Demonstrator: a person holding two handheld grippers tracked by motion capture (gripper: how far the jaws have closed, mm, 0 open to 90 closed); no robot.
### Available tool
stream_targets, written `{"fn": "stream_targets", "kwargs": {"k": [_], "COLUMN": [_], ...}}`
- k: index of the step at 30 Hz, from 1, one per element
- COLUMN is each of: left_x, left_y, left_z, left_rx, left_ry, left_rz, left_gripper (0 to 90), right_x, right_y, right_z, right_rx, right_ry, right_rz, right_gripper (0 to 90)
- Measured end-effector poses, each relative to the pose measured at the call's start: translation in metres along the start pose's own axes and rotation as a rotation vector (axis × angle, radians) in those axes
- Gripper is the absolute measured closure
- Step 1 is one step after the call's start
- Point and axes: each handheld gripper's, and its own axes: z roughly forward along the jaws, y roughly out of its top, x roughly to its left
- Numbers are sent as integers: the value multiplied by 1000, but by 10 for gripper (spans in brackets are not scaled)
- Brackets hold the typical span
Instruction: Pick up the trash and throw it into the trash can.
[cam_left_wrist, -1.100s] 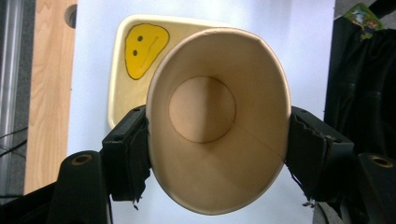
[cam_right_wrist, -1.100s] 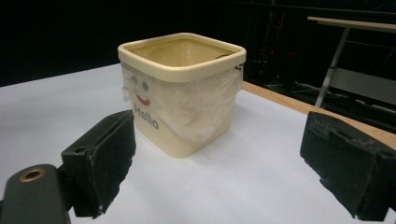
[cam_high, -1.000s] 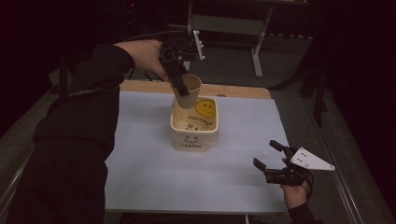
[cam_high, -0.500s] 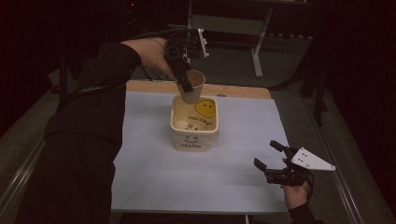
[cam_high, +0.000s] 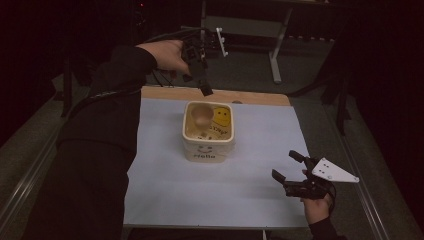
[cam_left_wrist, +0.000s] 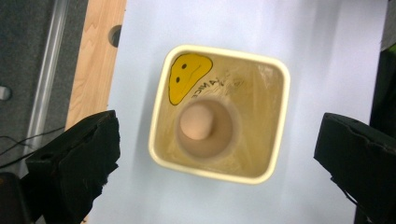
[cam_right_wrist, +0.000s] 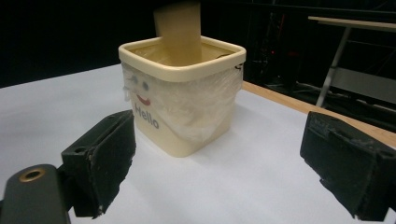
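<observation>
Left tool (cam_high: 205, 91) hangs above the bin at upper centre of the high view, jaws wide apart, nothing btwn them. Right tool (cam_high: 294, 175) sits low at lower right of that view, also spread open, empty, well apart from the bin.

Paper cup (cam_left_wrist: 204, 128) is inside the cream "Hello" bin (cam_left_wrist: 158, 116), looks upside down w/ its base toward the left cam; in the right gripper view the cup (cam_right_wrist: 180, 30) is blurred and pokes above the bin (cam_right_wrist: 182, 119) rim, so it may be mid-drop, can't tell if it's settled. Bin has a clear plastic liner (cam_right_wrist: 205, 109) and stands mid-frame on the white sheet (cam_high: 160, 200) over the worktop (cam_high: 260, 97).

Step looks like drop cup into bin, prob done. To finish clean: lift left tool straight up, keep jaws open, don't clip the rim or snag the liner. Right tool needn't move; bin looks stable w/o bracing.

Vs earlier frames: cup was clamped in left tool over the bin's far edge, now released and in the bin; left tool has risen slightly. Right tool and bin unchanged.
</observation>
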Motion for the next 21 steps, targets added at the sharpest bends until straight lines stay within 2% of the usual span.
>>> {"fn": "stream_targets", "kwargs": {"k": [1, 3, 10, 15, 19, 21], "left_x": [-1, -2, -10, -14, -21, -23], "left_y": [-1, -2, -5, -7, -14, -16], "left_z": [1, 2, 2, 3, 8, 9], "left_rx": [-12, -31, -47, -58, -96, -90], "left_ry": [11, 5, -1, -10, -24, -18], "left_rz": [13, 18, 51, 53, 43, 47], "left_gripper": [13, 12, 7, 7, 7, 7], "right_x": [0, 0, 1, 1, 1, 1], "right_y": [0, 0, 1, 1, 1, 2], "right_z": [0, 0, 0, 0, 0, 0], "right_rx": [0, 0, -1, 0, 0, 0], "right_ry": [-1, 0, 1, 1, -1, -1], "right_rz": [0, 0, -4, -7, -7, -7], "right_gripper": [103, 103, 103, 103, 103, 103]}}
